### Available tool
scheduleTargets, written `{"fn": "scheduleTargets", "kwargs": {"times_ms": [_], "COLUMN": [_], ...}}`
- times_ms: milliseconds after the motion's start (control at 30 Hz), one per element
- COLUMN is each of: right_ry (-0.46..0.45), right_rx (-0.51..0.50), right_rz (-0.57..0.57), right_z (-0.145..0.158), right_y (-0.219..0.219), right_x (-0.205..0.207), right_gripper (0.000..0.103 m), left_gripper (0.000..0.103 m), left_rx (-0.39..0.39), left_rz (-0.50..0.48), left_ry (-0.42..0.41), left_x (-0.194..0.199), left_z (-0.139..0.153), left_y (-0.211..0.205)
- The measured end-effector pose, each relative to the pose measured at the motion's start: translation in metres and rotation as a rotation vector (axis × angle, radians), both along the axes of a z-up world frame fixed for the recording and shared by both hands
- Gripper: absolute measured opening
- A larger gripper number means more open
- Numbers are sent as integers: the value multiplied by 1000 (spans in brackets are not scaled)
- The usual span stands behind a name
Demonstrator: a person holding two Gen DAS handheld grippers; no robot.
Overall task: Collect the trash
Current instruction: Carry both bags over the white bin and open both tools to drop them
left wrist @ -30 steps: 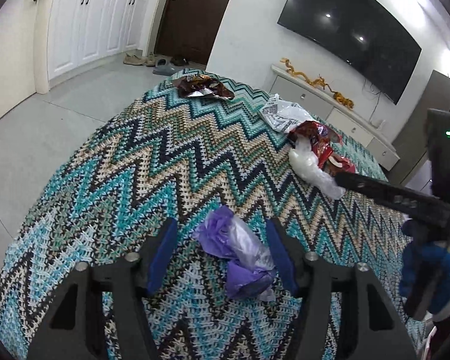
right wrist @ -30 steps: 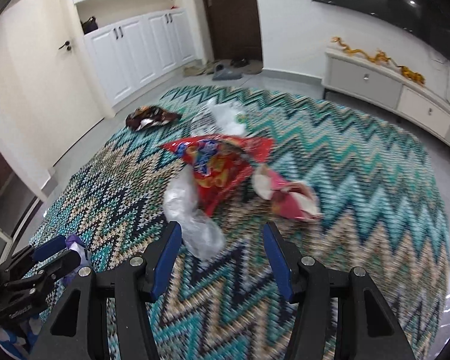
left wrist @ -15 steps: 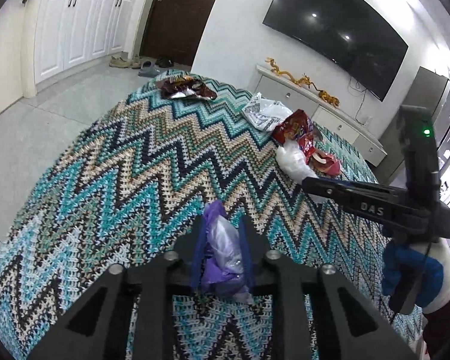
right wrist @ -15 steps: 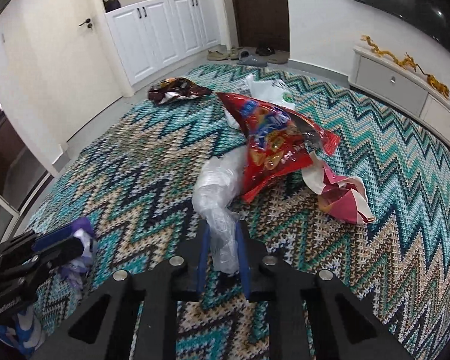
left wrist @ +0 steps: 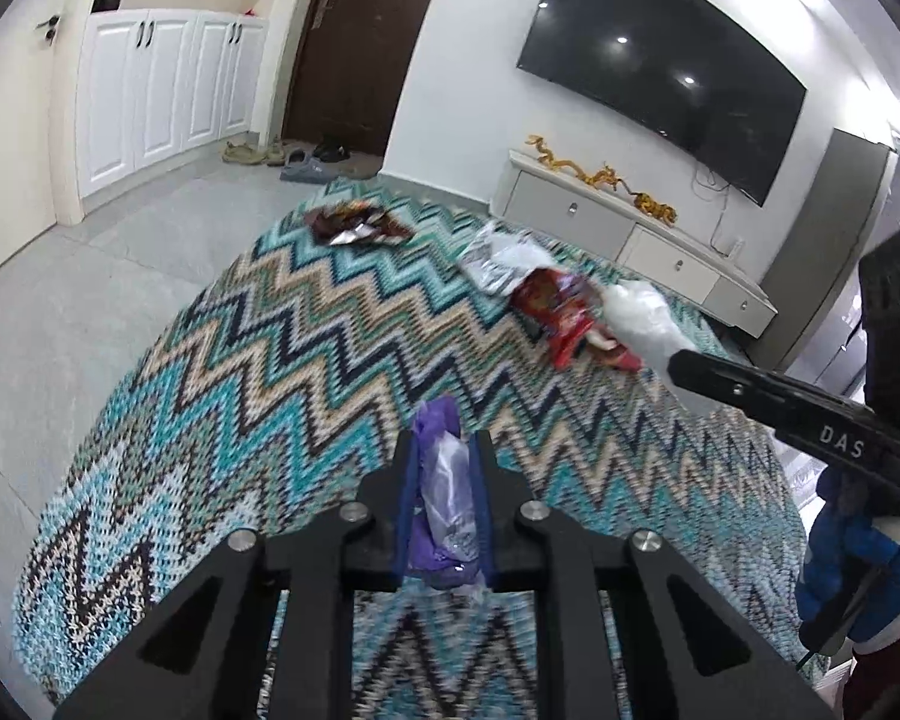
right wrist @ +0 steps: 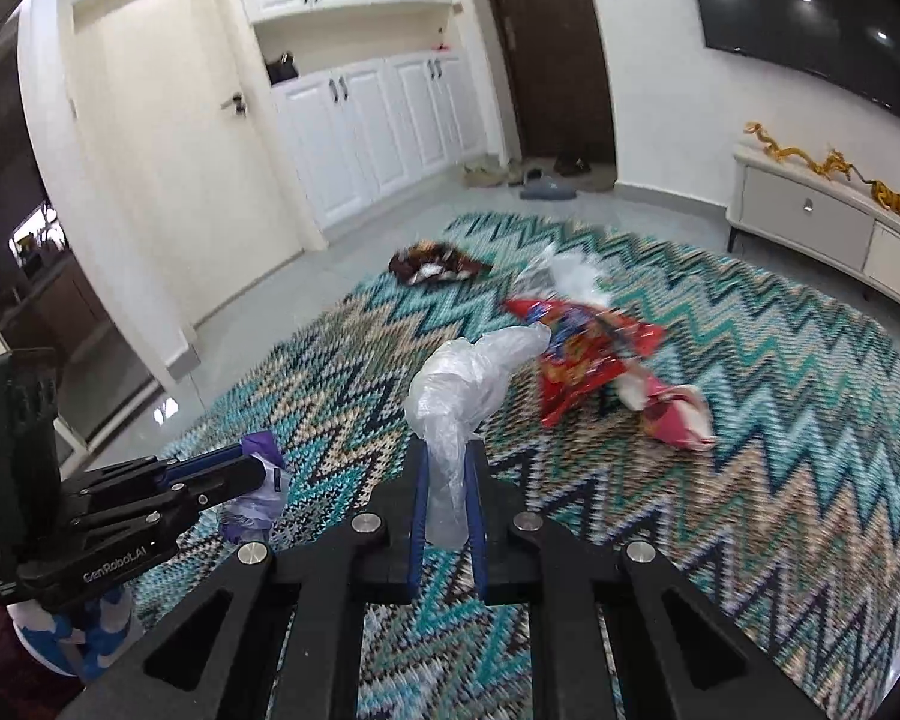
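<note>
both pieces are lifted off the rug

left wrist view: half a second ago the left gripper (left wrist: 444, 474) was closed on the purple wrapper (left wrist: 444, 480) close to the rug (left wrist: 270, 330); now the rug looks farther below and blurred, so the piece seems to be lifted. the fingers (left wrist: 407, 498) press it from both sides at the lower centre of the frame. it is a crumpled purple film with a clear, shiny part in the middle, and its top stands out above the fingertips. at the right of the frame the right gripper (left wrist: 678, 369) carries the clear plastic bag (left wrist: 642, 318).

right wrist view: the right gripper (right wrist: 447, 480) is closed on the neck of the clear plastic bag (right wrist: 468, 378), which now stands free above the rug (right wrist: 750, 480), its wrinkled body bulging over the fingers (right wrist: 419, 492). the red snack bag (right wrist: 582, 360), a pink wrapper (right wrist: 672, 414), a white bag (right wrist: 564, 276) and a dark wrapper (right wrist: 432, 261) lie on the rug in the middle and upper middle of the frame. i judge two pieces are collected and four remain; no bin is visible.
</note>
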State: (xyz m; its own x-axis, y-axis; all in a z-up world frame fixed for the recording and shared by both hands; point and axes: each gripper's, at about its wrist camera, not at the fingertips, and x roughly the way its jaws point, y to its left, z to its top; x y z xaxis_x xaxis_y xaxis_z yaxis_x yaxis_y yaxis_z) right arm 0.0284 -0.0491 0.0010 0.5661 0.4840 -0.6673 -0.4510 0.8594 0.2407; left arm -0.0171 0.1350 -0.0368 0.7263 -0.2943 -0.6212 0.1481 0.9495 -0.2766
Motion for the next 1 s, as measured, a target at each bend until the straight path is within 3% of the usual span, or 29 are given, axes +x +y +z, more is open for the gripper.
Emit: {"fn": "scheduleTargets", "kwargs": {"times_ms": [233,467,700,1000], "right_ry": [-84,-109,-53,100], "right_rx": [55,65,55,87], "right_rz": [-143,-399,-666,-881], "right_z": [28,29,-3,-73], "right_y": [-77,-190,-301,-395], "right_x": [-32,-75,-122,-160], "right_gripper": [12,12,12,12], "left_gripper": [15,14,13,13], "left_rx": [25,20,11,63], "left_rz": [-77,-285,-525,-766], "left_ry": [-70,-98,-84,32], "left_x": [2,12,17,3], "left_z": [36,67,77,42], "left_y": [-44,-140,-270,-433]}}
